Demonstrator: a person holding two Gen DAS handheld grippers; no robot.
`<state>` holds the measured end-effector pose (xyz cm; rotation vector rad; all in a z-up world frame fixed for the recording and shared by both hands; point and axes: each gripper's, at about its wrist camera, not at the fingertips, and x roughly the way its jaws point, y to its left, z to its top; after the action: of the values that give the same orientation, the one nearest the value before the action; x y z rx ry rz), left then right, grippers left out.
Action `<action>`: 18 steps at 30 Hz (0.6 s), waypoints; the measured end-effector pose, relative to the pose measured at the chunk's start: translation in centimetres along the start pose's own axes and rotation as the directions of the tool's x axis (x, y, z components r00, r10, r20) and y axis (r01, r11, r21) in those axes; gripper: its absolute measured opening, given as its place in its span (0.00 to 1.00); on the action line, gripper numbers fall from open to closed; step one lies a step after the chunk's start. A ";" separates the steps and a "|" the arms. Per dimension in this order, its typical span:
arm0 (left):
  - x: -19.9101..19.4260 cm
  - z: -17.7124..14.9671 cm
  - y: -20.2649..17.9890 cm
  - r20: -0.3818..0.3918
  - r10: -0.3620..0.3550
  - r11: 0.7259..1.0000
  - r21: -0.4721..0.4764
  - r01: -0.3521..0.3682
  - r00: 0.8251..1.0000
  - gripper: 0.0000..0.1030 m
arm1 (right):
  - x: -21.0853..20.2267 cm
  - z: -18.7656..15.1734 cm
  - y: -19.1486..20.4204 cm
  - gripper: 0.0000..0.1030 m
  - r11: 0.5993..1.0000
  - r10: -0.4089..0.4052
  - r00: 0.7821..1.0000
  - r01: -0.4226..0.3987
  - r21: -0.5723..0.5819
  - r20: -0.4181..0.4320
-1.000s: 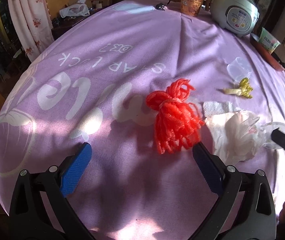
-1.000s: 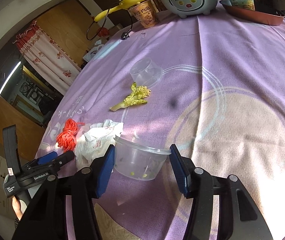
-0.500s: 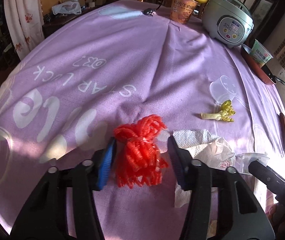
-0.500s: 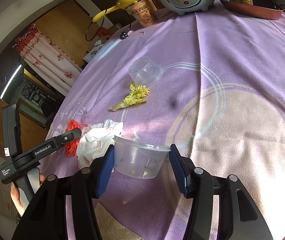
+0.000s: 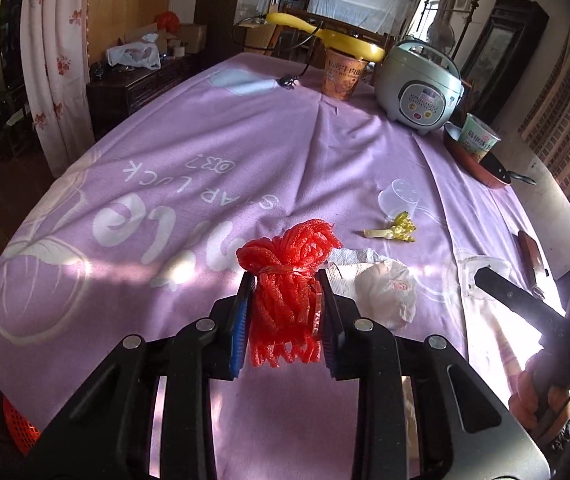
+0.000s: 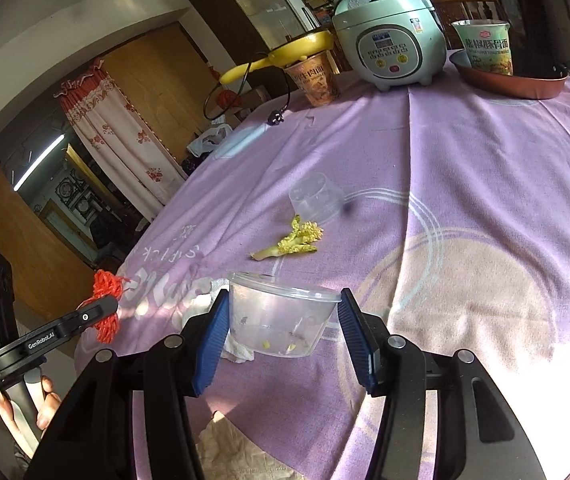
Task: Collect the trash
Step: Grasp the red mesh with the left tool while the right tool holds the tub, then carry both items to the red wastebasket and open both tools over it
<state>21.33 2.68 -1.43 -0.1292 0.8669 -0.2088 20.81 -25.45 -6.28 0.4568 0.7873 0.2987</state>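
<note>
A: What does the trash look like?
B: A red mesh bundle [image 5: 285, 292], tied round its waist with a strip of the same red, loops fanning out above the tie and strands hanging below; it sits low at the centre of the left wrist frame, lifted clear of the purple tablecloth [image 5: 213, 168]

A: And the left gripper [image 5: 285, 312]?
B: Its blue pads are clamped on the red mesh bundle from both sides; the jaws have just been closing; a second ago they stood wide apart with the bundle lying on the cloth ahead of them

A: The other hand?
B: The right gripper [image 6: 285, 320] holds a clear plastic container [image 6: 281, 320] by its sides, low at the centre of its own frame; yellow scraps lie in the bottom; the grip looks the same as before

A: What lies around?
B: A crumpled white wrapper [image 5: 385, 292] just right of the bundle; a yellow vegetable stalk [image 5: 393, 232] and a clear cup [image 5: 401, 196] on its side further up the cloth; a rice cooker [image 5: 421, 92] at the upper right; these have not shifted
</note>
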 end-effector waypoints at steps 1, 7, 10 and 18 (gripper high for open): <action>-0.9 -0.3 0.4 0.005 -0.005 1.000 -0.002 0.005 1.000 0.30 | -0.4 -0.1 0.1 0.53 1.000 0.018 1.000 -0.018 0.009 0.008; -6.6 -2.5 3.4 0.069 0.040 0.999 -0.014 -0.039 0.997 0.30 | -3.3 -1.7 3.6 0.53 0.994 0.112 0.992 -0.111 -0.025 0.054; -9.3 -4.2 5.4 0.098 0.081 0.996 -0.042 -0.077 0.992 0.30 | -4.3 -2.5 6.0 0.53 0.987 0.152 0.987 -0.149 -0.064 0.056; -14.2 -10.1 12.5 0.120 0.232 0.964 -0.161 -0.212 0.965 0.30 | -4.9 -4.3 12.1 0.52 0.954 0.264 0.964 -0.260 -0.151 0.006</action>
<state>6.29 17.86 0.18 -0.1806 0.7514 0.0751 13.26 -15.88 0.08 0.4233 0.6732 0.5947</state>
